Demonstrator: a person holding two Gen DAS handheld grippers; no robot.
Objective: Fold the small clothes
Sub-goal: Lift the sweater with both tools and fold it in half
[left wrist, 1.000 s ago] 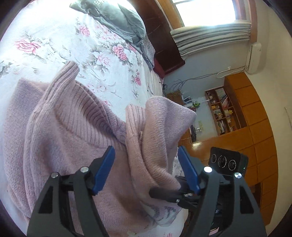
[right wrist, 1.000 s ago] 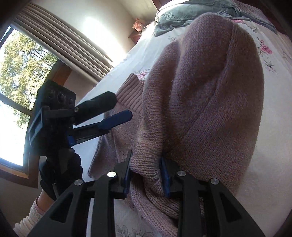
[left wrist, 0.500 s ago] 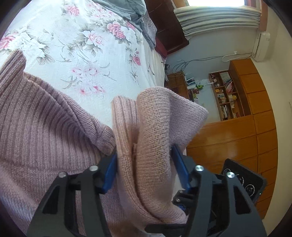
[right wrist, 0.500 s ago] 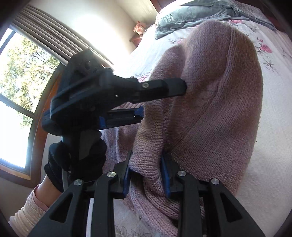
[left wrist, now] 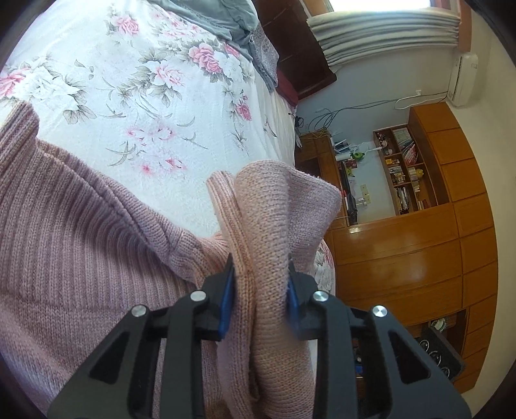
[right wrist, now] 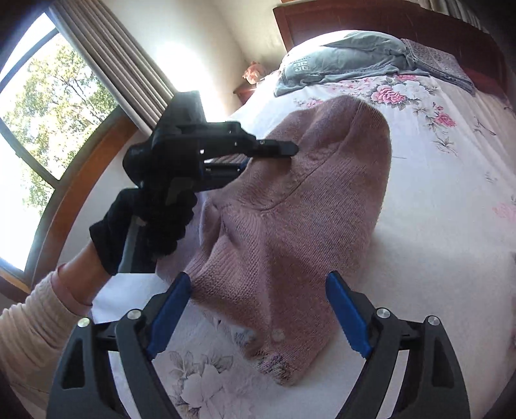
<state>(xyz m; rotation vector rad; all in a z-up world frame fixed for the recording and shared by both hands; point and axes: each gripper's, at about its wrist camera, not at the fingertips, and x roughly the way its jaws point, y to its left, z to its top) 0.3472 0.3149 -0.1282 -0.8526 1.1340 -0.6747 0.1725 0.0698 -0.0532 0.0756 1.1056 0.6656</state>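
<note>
A dusty-pink knitted sweater (left wrist: 74,232) lies on the floral bedspread (left wrist: 145,106). My left gripper (left wrist: 259,287) is shut on a bunched fold of the sweater with a ribbed edge, which stands up between its blue pads. In the right wrist view the sweater (right wrist: 306,206) is heaped on the bed, and my right gripper (right wrist: 258,316) stands open just in front of its near edge, holding nothing. The left gripper (right wrist: 267,151) shows there too, held by a black-gloved hand (right wrist: 142,225), its tips buried in the sweater's upper left side.
A grey garment (right wrist: 342,64) lies near the dark headboard (right wrist: 387,19). Wooden cabinets and a bookshelf (left wrist: 406,174) stand beyond the bed's edge. A window with curtains (right wrist: 58,106) is at the left. White floral bedspread (right wrist: 451,199) stretches to the right of the sweater.
My left gripper moved onto the sweater's fold and shut on it. My right gripper let go of the sweater, opened and drew back a little.
</note>
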